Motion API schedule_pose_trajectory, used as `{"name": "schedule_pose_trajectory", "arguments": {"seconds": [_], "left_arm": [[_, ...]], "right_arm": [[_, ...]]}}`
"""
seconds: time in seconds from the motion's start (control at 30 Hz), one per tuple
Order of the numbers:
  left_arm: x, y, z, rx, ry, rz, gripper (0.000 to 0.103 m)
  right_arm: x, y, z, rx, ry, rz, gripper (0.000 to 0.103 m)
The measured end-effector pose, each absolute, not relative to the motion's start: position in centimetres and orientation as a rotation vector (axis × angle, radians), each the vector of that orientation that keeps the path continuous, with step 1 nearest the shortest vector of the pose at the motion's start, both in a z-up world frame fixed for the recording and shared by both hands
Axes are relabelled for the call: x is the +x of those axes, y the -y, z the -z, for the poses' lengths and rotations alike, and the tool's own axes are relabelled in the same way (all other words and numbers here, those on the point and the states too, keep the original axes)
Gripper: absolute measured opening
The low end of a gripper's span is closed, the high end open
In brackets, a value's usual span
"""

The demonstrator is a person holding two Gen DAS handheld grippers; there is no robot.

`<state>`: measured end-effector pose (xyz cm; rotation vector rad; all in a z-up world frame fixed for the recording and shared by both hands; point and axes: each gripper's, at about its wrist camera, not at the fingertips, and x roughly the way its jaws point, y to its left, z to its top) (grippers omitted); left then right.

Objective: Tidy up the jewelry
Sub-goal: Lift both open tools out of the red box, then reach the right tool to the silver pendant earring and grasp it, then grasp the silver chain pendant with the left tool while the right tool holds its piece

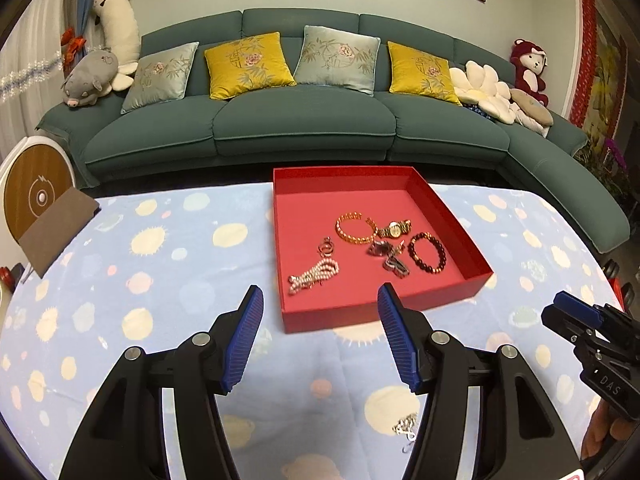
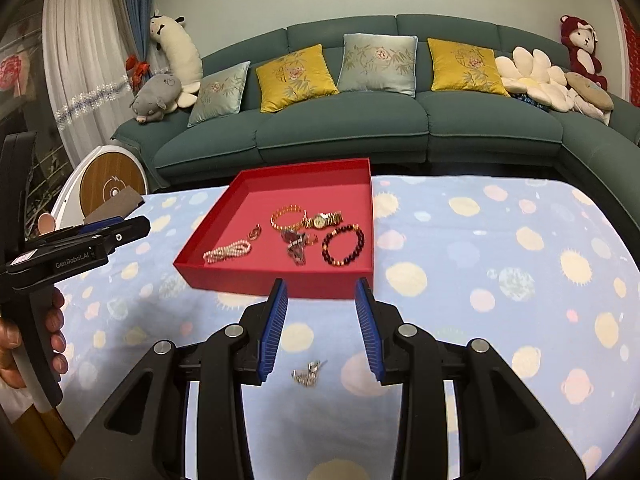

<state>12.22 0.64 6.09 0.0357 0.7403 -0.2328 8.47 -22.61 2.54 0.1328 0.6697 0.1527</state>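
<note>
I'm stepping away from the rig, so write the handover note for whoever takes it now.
Left gripper: open, holds nothing, short of the red tray's near wall.
Right gripper: open, holds nothing, also short of the tray.
In the tray: pearl strand, gold bangle, gold watch, dark bead bracelet, a small ring-like piece, and a tangled dark piece.
Done: those six are in.
Left: one small silver piece lies on the spotted cloth, below the right gripper's fingers. It probably goes in the tray next.
</note>
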Motion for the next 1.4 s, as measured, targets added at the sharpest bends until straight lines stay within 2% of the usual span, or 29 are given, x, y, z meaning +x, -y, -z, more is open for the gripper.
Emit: {"name": "schedule_pose_trajectory", "arguments": {"seconds": [0.2,0.6,0.77,0.8,0.83,1.4], "left_arm": [[9.5,-0.2,-3.9,0.035,-0.785,0.237,0.06],[9.1,-0.5,-1.6,0.027,-0.839,0.23,0.06],[8.7,0.1,-0.3,0.04,-0.885,0.261,0.06],[8.6,0.2,0.0,0.046,-0.894,0.269,0.06],[8.5,0.5,0.3,0.05,-0.902,0.278,0.06],[8.0,4.4,4.8,0.066,-1.017,0.364,0.058]], "right_arm": [[6.7,21.3,0.4,0.121,-0.748,-0.162,0.034],[9.2,18.5,6.1,0.055,-0.896,-0.167,0.034],[10.1,18.1,6.7,0.049,-0.919,-0.154,0.033],[10.2,18.0,6.7,0.045,-0.916,-0.149,0.029],[10.2,18.0,6.7,0.039,-0.915,-0.148,0.02],[9.1,19.9,4.0,0.103,-0.856,-0.152,0.019]]}}
